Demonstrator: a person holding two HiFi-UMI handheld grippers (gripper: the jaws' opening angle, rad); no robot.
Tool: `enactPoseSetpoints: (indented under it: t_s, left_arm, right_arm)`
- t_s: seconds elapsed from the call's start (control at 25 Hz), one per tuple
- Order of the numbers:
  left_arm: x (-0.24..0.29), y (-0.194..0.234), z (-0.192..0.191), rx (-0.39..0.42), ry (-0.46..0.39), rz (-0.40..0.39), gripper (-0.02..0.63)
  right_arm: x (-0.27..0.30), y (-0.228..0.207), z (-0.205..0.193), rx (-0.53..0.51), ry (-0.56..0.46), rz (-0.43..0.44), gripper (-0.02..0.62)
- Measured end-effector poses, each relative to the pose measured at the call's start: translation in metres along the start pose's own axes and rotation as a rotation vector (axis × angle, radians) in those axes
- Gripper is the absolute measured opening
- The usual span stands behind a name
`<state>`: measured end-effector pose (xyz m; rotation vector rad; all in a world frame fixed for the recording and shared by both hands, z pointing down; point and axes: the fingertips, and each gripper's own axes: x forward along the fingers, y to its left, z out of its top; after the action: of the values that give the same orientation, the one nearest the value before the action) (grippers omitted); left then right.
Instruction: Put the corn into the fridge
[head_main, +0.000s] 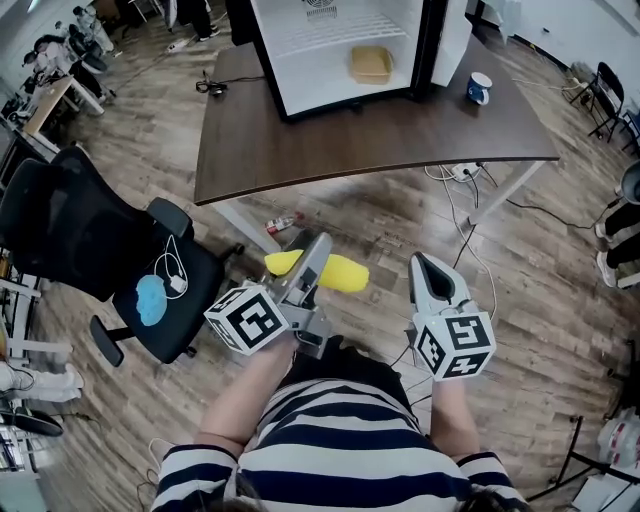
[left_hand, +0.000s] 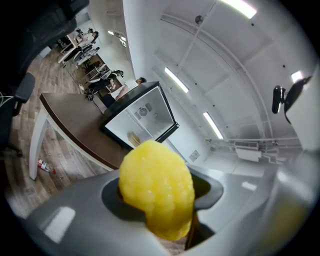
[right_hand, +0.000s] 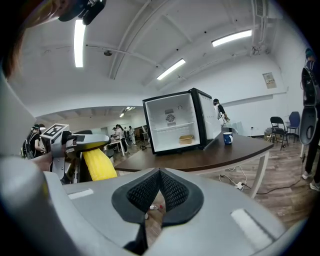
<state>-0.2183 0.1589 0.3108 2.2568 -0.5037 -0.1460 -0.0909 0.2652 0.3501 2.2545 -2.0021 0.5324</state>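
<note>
The left tool (head_main: 316, 256) is clamped on the corn (head_main: 346, 273), gripping it near its middle so that a yellow end sticks out on each side of the jaws. In the left gripper view the cob fills the space between the jaws. The right tool (head_main: 426, 264) has its jaws pressed together with nothing between them and hangs beside the left one. Both tools are over the wooden floor (head_main: 530, 250), well short of the near edge of the tabletop (head_main: 380, 135).

The fridge (head_main: 263, 55) stands at the far edge of the tabletop with its door open and a tan container (head_main: 371, 64) on its lower shelf. A mug (head_main: 479, 88) sits just beside the door, toward the right edge.

The main risk looks like the crosswise hold. If the cob goes in broadside, a protruding end could catch the fridge frame or the container and twist out of the jaws. The reach across the tabletop is long, and a slackened grip would drop the corn. Cables (head_main: 465, 215) lie on the floor under the tabletop's right side, where a foot could snag.
</note>
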Motion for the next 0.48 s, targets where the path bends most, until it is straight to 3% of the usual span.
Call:
enactPoseSetpoints:
  t_s: [0.48]
  left_arm:
    - [0.042, 0.018, 0.02, -0.009, -0.025, 0.007, 0.0]
  right_arm:
    - [0.036, -0.012, 0.01, -0.02, 0.006, 0.035, -0.005]
